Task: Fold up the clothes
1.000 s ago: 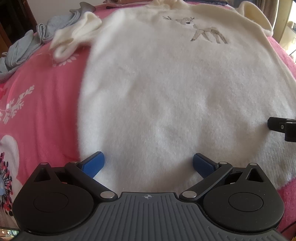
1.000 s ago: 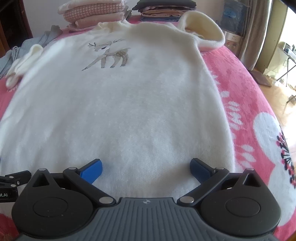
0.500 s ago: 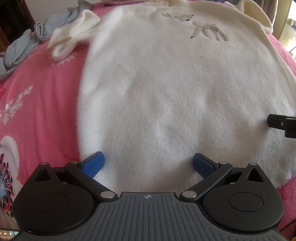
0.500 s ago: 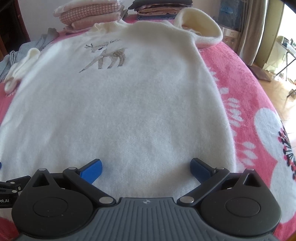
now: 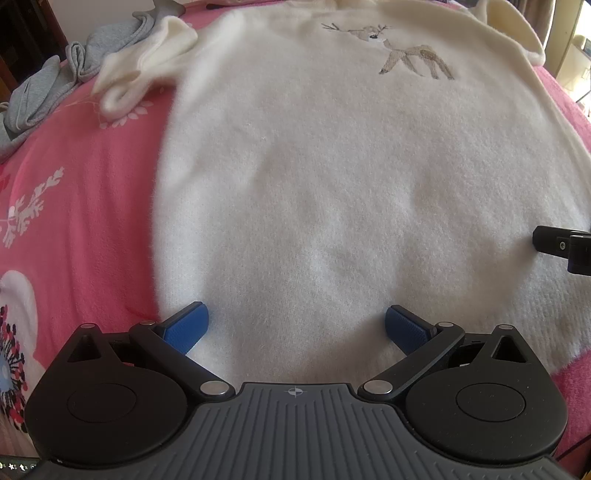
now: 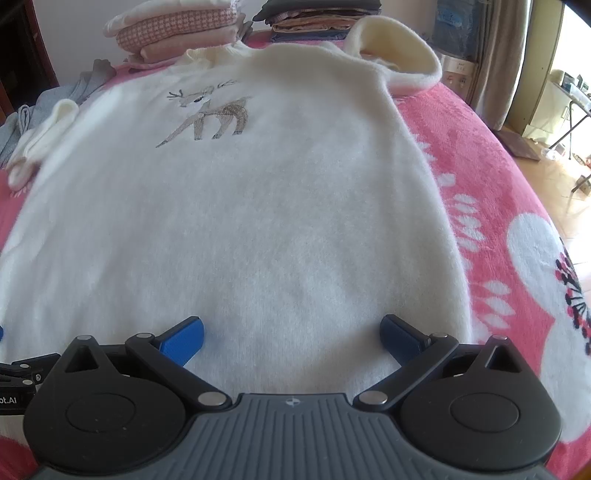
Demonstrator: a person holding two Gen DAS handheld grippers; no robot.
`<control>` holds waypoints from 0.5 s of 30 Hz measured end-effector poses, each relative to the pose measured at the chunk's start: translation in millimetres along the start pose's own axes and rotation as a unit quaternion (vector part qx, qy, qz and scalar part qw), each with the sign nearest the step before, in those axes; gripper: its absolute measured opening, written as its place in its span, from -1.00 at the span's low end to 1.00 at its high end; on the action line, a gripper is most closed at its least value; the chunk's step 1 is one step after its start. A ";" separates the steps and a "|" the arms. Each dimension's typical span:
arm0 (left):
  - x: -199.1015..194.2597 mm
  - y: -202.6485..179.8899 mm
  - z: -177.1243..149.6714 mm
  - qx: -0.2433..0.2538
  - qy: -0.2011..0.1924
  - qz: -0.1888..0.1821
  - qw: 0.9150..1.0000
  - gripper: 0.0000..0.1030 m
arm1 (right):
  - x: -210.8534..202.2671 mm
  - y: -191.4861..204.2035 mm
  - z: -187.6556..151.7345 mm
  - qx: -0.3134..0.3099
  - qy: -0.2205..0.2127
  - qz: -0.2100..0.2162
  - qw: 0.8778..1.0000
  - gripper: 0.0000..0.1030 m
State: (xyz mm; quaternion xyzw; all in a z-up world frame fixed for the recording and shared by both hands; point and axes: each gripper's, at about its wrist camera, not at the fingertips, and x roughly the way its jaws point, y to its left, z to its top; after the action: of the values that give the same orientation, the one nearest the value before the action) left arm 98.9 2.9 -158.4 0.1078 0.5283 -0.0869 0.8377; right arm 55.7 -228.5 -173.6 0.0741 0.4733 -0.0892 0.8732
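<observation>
A fluffy cream sweater (image 5: 332, 184) (image 6: 240, 221) with a stitched deer (image 5: 402, 51) (image 6: 210, 114) lies flat, front up, on a pink bed cover. Its hem is nearest me. My left gripper (image 5: 297, 330) stands open over the hem's left part, blue pads wide apart, nothing between them. Over the hem's right part my right gripper (image 6: 291, 338) is open too, and its tip shows at the right edge of the left wrist view (image 5: 565, 247). One sleeve (image 5: 144, 62) is bunched at the far left; the other sleeve (image 6: 399, 55) curls up at the far right.
The pink flowered bed cover (image 5: 74, 206) (image 6: 517, 221) lies under everything. Grey garments (image 5: 48, 85) are heaped at the far left. Folded stacks, one pink (image 6: 177, 33) and one dark (image 6: 317, 18), sit at the bed's far end. A floor and curtain (image 6: 509, 55) lie off the right side.
Both grippers have edged forward and slightly lower over the hem, so the sweater fills more of each view. Both stay open; the sweater has not moved.
</observation>
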 end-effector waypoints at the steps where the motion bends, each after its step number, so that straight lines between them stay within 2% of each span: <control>1: 0.1 0.0 0.0 0.000 0.000 0.000 1.000 1.00 | 0.1 0.2 0.0 0.000 0.000 0.000 1.000 1.00; 11: -1.4 2.7 2.7 -0.003 -0.002 -0.007 1.000 1.00 | 0.3 1.7 -2.1 -0.004 -0.007 -0.003 1.000 1.00; 15: -21.8 -0.1 7.3 0.010 -0.066 0.014 0.998 1.00 | -1.5 1.9 -3.3 -0.009 -0.012 -0.003 1.000 1.00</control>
State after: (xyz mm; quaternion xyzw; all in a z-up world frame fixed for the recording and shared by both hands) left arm 95.9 1.5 -135.7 0.1175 0.4695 -0.0877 0.8707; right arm 52.6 -225.8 -174.1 0.0634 0.4637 -0.0881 0.8793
